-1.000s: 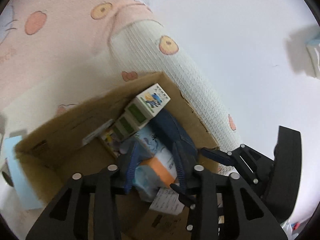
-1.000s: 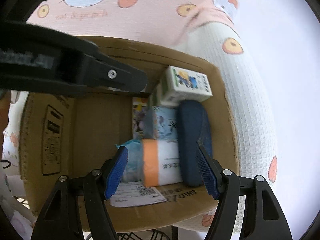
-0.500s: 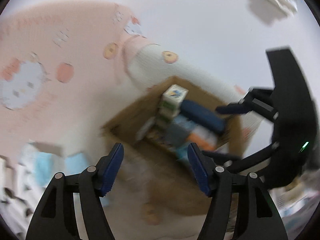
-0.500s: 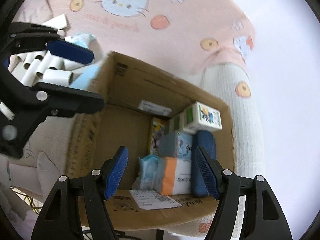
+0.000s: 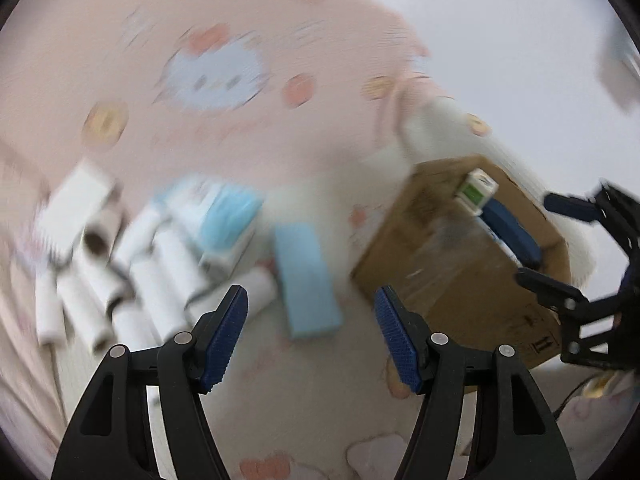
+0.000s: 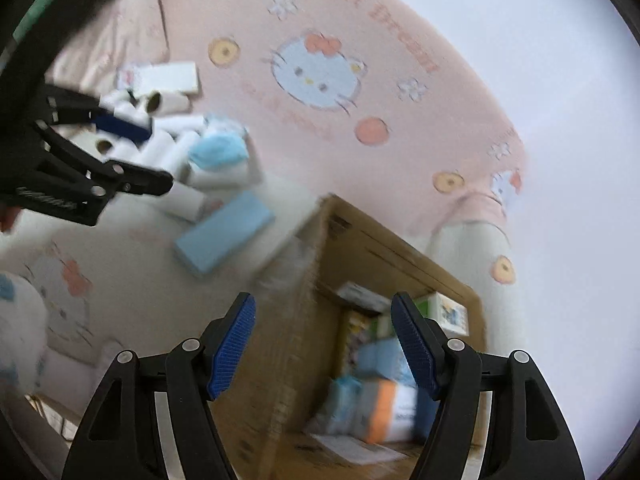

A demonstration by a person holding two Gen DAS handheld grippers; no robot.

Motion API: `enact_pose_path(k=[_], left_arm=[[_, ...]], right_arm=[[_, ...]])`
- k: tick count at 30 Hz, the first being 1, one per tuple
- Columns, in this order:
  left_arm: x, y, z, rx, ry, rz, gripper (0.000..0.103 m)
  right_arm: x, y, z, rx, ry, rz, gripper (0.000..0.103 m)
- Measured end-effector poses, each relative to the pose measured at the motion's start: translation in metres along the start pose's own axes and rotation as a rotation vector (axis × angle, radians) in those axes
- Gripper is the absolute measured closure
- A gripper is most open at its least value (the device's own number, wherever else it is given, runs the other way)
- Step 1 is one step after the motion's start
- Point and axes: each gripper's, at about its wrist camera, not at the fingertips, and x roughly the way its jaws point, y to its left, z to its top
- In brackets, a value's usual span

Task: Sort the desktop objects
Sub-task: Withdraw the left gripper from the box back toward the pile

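Both swing off the cardboard box (image 5: 460, 264) at right; left gripper (image 5: 312, 336) and right gripper (image 6: 324, 348) gape empty, unsorted white rolls (image 5: 160, 280) lower left next.

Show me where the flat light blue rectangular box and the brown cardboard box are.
flat light blue rectangular box (image 5: 306, 276), left wrist view, middle of its top face
brown cardboard box (image 6: 280, 364), right wrist view, outer side wall

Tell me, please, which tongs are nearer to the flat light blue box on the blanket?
Left. The left tongs are open just short of the light blue box, which lies ahead between their tips. The right tongs are open beside the cardboard box, farther away.
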Motion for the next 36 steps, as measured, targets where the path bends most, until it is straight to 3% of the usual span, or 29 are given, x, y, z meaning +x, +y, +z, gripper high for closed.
enact_pose_path(k=[4, 9, 14, 22, 28, 36], left_arm=[[-0.001, 0.038, -0.017, -0.127, 0.037, 0.027, 0.033], [0.008, 0.056, -0.029, -0.152, 0.085, 0.062, 0.033], [0.023, 0.060, -0.037, -0.171, 0.124, 0.031, 0.033], [0.049, 0.064, -0.043, -0.186, 0.170, -0.033, 0.033], [0.082, 0.060, -0.037, -0.200, 0.228, -0.099, 0.033], [0.132, 0.047, -0.022, -0.194, 0.290, -0.164, 0.034]], right_arm=[[-0.003, 0.019, 0.010, 0.057, -0.084, 0.006, 0.033], [0.005, 0.043, 0.015, 0.146, -0.198, 0.125, 0.028], [0.031, 0.084, 0.000, 0.203, -0.343, 0.111, 0.025], [0.101, 0.108, -0.023, 0.373, -0.161, 0.256, 0.025], [0.128, 0.130, -0.037, 0.324, -0.108, 0.202, 0.025], [0.157, 0.121, -0.039, 0.396, -0.056, 0.250, 0.025]])
